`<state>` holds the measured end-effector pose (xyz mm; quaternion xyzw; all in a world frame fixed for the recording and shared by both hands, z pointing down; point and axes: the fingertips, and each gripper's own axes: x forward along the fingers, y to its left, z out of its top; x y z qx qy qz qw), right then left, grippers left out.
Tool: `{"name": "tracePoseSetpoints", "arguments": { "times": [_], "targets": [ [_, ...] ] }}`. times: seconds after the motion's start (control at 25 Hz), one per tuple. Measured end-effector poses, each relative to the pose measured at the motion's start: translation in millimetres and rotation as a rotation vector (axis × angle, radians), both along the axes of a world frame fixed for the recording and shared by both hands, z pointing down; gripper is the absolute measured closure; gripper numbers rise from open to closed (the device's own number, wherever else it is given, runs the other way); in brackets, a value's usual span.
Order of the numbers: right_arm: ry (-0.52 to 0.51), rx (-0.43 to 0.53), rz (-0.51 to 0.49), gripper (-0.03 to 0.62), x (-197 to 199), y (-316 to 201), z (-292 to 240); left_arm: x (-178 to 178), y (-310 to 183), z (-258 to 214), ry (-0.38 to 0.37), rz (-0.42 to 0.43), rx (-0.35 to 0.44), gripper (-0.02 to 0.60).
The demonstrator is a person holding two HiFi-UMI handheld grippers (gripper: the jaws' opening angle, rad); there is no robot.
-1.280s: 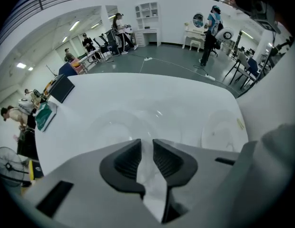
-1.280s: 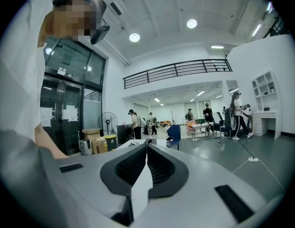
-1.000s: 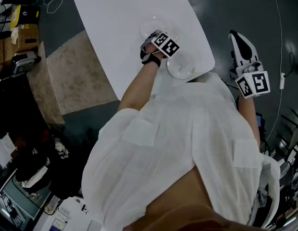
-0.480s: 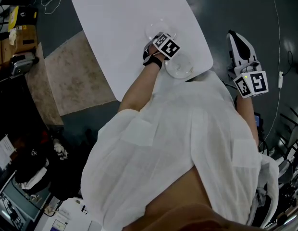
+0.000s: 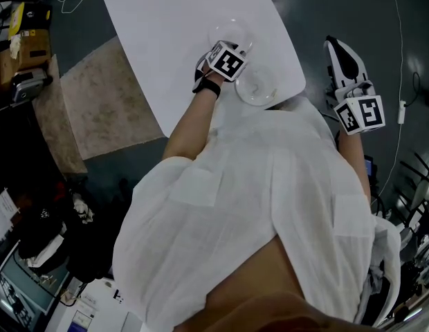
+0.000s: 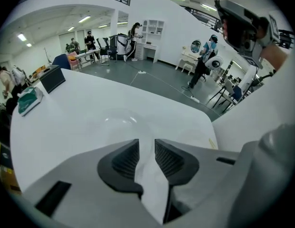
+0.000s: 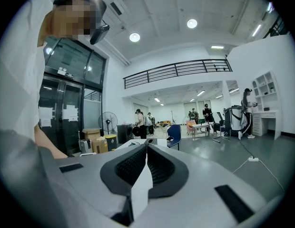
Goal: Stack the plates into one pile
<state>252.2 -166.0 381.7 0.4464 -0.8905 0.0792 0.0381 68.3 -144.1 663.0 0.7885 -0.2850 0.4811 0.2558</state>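
Glass-clear, the two plates lie apart on the white bench (image 5: 166, 26) in the upper middle of the head view. The far plate (image 5: 232, 30) sits just above the left tongs (image 6: 146, 148), and the near plate (image 5: 256, 88) is at the bench's lower right corner. The left tongs have just been opening and stand narrowly apart, empty. The right tongs (image 7: 146, 148) hang at the right over the dark floor (image 5: 325, 5), pressed together on nothing.
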Motion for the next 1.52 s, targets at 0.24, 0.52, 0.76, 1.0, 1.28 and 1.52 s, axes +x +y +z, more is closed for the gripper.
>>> {"name": "tracePoseSetpoints", "arguments": {
  "times": [0.24, 0.52, 0.76, 1.0, 1.28, 1.52],
  "targets": [
    [0.002, -0.002, -0.014, 0.565, -3, 1, 0, 4, 35, 8, 0.025, 0.066, -0.098, 0.446],
    [0.003, 0.0, -0.019, 0.565, -5, 5, -2, 10, 62, 18, 0.005, 0.137, -0.185, 0.437],
    [0.001, -0.005, -0.011, 0.565, -5, 6, 1, 10, 67, 33, -0.013, 0.159, -0.205, 0.434],
    [-0.001, -0.011, 0.013, 0.565, 5, 4, 3, 16, 67, 37, -0.03, 0.207, -0.202, 0.437],
    [0.002, -0.009, 0.014, 0.565, 3, 4, 2, 12, 69, 40, -0.046, 0.167, -0.254, 0.468],
    [0.006, -0.006, 0.023, 0.565, 7, 3, 2, 19, 54, 28, 0.022, 0.125, -0.213, 0.499]
  ]
}}
